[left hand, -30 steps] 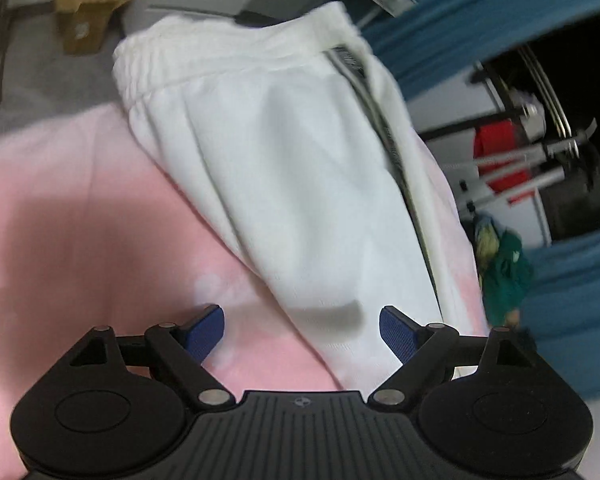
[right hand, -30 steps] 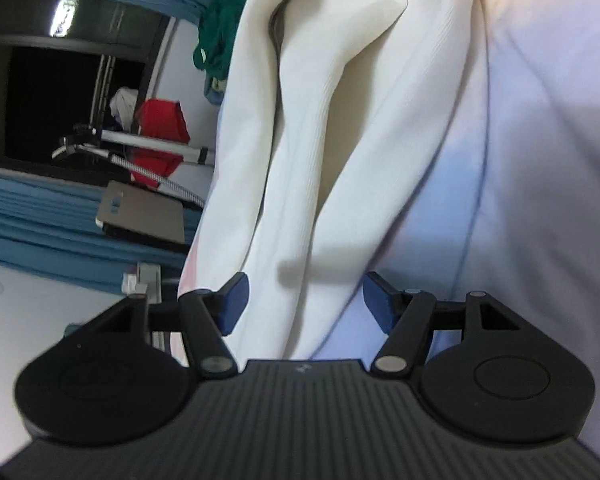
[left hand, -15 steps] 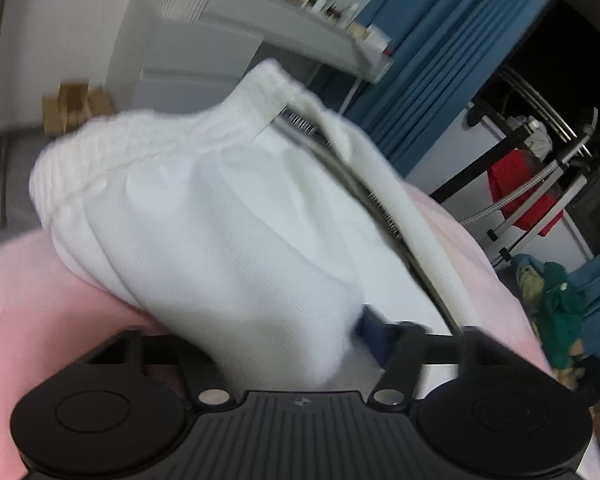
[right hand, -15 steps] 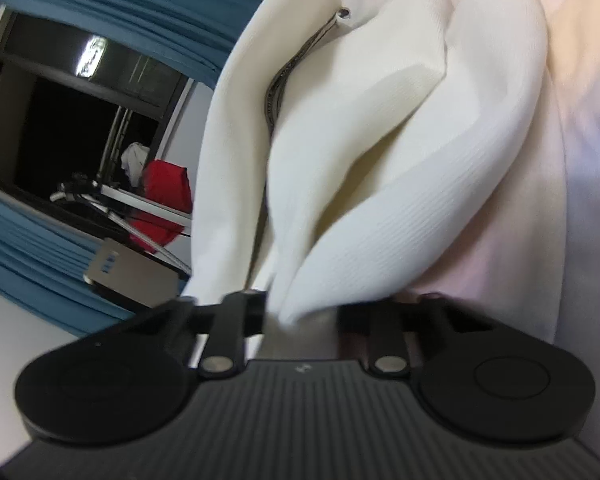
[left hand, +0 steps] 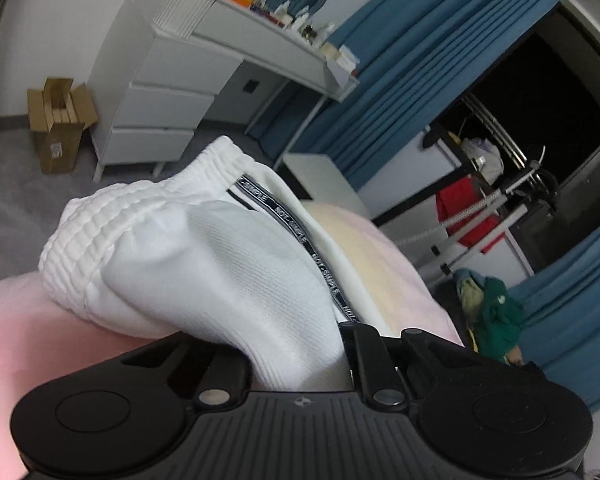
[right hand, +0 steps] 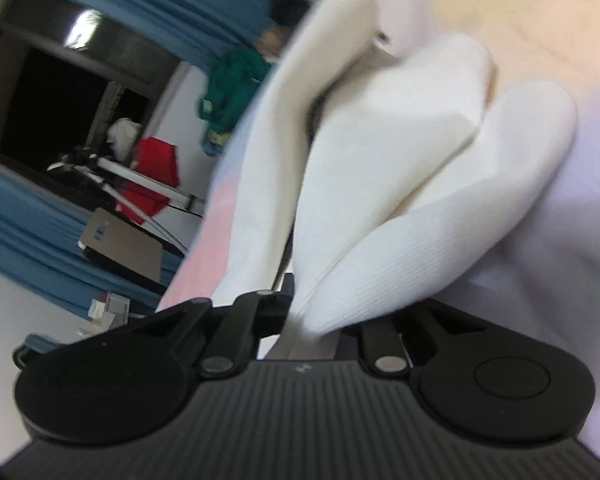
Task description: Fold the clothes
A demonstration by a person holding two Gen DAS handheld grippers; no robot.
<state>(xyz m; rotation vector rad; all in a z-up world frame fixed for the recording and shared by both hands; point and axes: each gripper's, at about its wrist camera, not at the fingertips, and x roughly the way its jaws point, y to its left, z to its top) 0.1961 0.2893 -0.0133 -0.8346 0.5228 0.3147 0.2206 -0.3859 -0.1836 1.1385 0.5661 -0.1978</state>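
the soft, light white shorts (left hand: 227, 264) lie bunched on the pink bed (left hand: 39, 344), each claw, left (left hand: 300, 364) and right (right hand: 308, 320), clamped on a limp fold, best gripped near the ribbed waistband (left hand: 111, 216).

Trousers (left hand: 203, 264) spread on the bed (left hand: 27, 336), folds pinched in the left tongs (left hand: 300, 364) and right tongs (right hand: 312, 320), drawer unit (left hand: 171, 92) behind, carton (left hand: 57, 120) on the floor left of it, clothes rack (left hand: 500, 208) to the right

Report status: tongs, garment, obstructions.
Left tongs shut on white pants. Right tongs shut on same pants, lifted off pink bed. Nothing obstructing.
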